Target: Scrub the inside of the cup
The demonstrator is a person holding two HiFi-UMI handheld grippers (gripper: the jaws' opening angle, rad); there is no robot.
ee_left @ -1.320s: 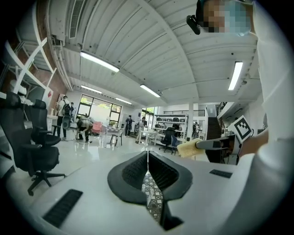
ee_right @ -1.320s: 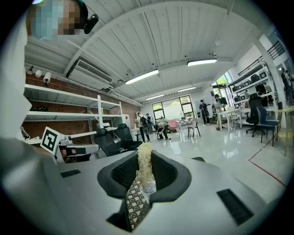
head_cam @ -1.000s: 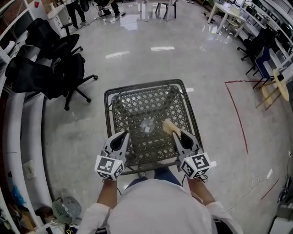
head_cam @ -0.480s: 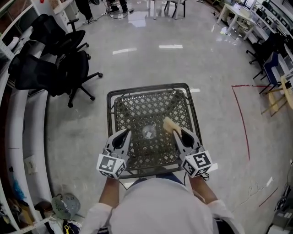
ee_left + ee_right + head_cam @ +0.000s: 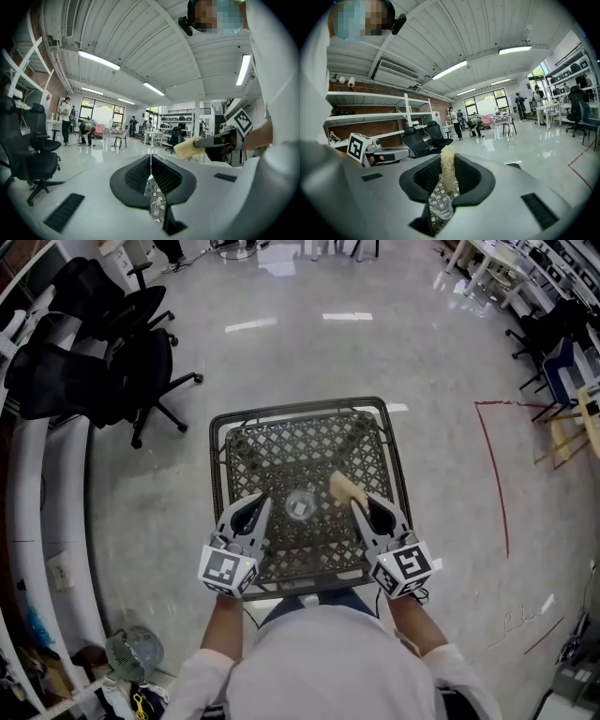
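A clear cup (image 5: 299,506) is seen standing near the middle of a dark lattice table (image 5: 217,470), its mouth apparently turned up. The left gripper (image 5: 258,505) is held over the table's near left part, its jaws pressed together with nothing between them; the cup is set just beyond and to the right of its tips, apart from them. The right gripper (image 5: 362,509) is held over the table's near right part, and a yellow sponge (image 5: 344,488) is pinched between its jaws, sticking out past the tips toward the table's middle. The cup is placed just left of the sponge, not touched by it. In the right gripper view the cup (image 5: 440,209) is shown on the lattice below the sponge (image 5: 447,169). Black office chairs (image 5: 103,362) are parked well beyond the table's far left corner.
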